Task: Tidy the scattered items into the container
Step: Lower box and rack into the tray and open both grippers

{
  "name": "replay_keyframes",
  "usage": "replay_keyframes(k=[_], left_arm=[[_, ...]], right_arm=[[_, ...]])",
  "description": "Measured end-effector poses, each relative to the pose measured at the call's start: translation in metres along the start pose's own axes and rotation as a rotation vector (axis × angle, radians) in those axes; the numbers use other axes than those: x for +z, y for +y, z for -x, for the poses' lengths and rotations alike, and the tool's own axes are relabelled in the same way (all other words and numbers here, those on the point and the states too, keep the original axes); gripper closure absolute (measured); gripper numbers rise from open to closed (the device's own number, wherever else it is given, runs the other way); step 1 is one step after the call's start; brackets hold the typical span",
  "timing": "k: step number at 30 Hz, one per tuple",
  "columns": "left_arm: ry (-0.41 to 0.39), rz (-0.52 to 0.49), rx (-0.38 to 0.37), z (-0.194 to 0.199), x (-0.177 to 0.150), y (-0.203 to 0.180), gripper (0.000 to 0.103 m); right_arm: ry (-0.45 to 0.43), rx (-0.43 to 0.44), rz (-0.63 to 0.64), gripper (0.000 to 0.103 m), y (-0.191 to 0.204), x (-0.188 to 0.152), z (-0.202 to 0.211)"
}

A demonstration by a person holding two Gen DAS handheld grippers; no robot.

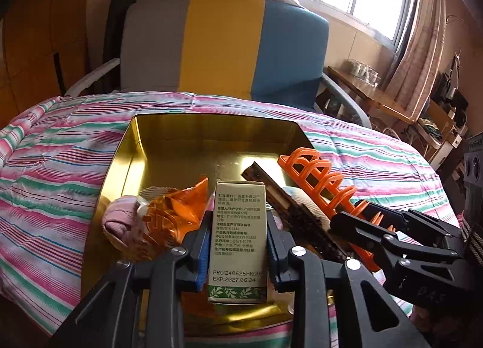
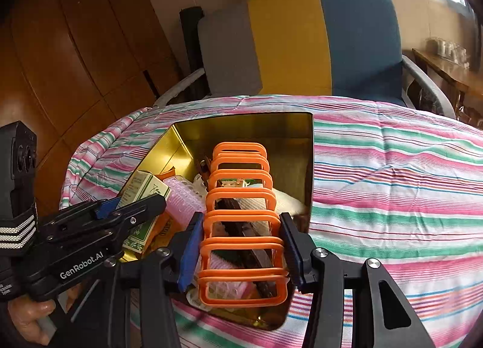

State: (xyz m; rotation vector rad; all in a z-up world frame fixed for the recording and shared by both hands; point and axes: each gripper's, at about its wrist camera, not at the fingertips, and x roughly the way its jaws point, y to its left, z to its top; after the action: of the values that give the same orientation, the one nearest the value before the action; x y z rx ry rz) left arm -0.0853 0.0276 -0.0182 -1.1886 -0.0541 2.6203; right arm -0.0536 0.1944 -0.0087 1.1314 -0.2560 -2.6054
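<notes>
A gold tin (image 1: 211, 120) lies open on the striped quilt. My left gripper (image 1: 238, 242) is shut on a green-and-white carton (image 1: 238, 215), held upright over the tin's near end. My right gripper (image 2: 241, 245) is shut on an orange slotted rack (image 2: 241, 200), which lies lengthwise along the tin's (image 2: 247, 124) right side. Inside the tin lie a pink hair roller (image 1: 117, 222), an orange packet (image 1: 173, 209) and a dark comb (image 1: 271, 189). The right wrist view shows my left gripper (image 2: 135, 206) with the carton (image 2: 145, 194) beside another pink roller (image 2: 184, 201).
A pink, green and white striped quilt (image 1: 54, 173) covers the table on all sides of the tin. Behind the table stands a grey, yellow and blue chair (image 1: 223, 43). A wooden wardrobe (image 2: 78, 46) is at the left, and a side table (image 1: 362, 88) under the window at the right.
</notes>
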Motion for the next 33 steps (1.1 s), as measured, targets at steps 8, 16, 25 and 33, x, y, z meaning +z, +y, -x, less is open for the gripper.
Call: replay_keyframes(k=[8,16,25,33], left_arm=[[0.010,-0.030,0.046,-0.025,0.010,0.009,0.073],[0.026,-0.009,0.044,-0.031,0.014,0.006,0.072],[-0.008,0.024,0.046,-0.005,0.008,0.010,0.053],[-0.040,0.041,0.075,0.019,-0.001,0.014,0.049]], right_arm=[[0.056,-0.036,0.005,0.053,0.009,0.012,-0.040],[0.054,-0.043,0.006,0.046,0.005,0.011,-0.040],[0.030,-0.038,-0.017,0.036,0.000,0.004,-0.026],[-0.004,-0.048,-0.051,0.034,-0.008,-0.005,-0.004]])
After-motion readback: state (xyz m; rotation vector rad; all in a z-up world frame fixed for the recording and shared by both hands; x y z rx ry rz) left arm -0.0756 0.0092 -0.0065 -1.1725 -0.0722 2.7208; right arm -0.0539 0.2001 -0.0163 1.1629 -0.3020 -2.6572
